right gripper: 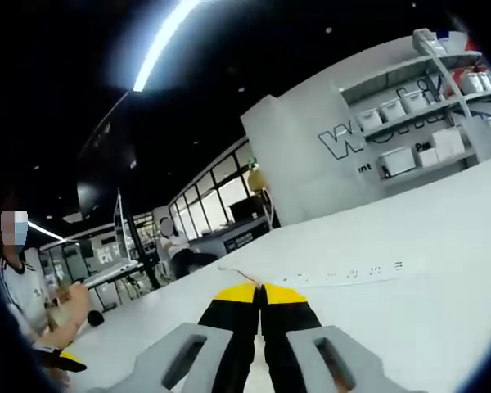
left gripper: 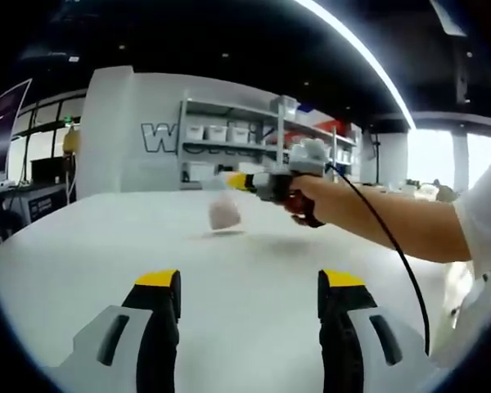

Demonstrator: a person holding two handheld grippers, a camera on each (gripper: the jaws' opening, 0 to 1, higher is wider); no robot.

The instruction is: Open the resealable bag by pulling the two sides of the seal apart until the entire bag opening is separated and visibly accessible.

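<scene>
A small translucent resealable bag [left gripper: 223,213] hangs just above the white table [left gripper: 106,246], pinched at its top by my right gripper [left gripper: 234,181], which comes in from the right in a person's hand [left gripper: 304,199]. In the right gripper view that gripper [right gripper: 259,292] has its yellow-tipped jaws pressed together, and a thin clear strip with small print [right gripper: 344,276], the bag's edge, runs out from the tips. My left gripper [left gripper: 250,280] is low over the table, in front of the bag and apart from it, open with nothing between its jaws.
A black cable [left gripper: 393,246] trails from the right gripper along the person's forearm. Shelves with white bins [left gripper: 229,135] stand against a lettered wall behind the table. Another person [right gripper: 20,303] sits at the far left by desks and monitors.
</scene>
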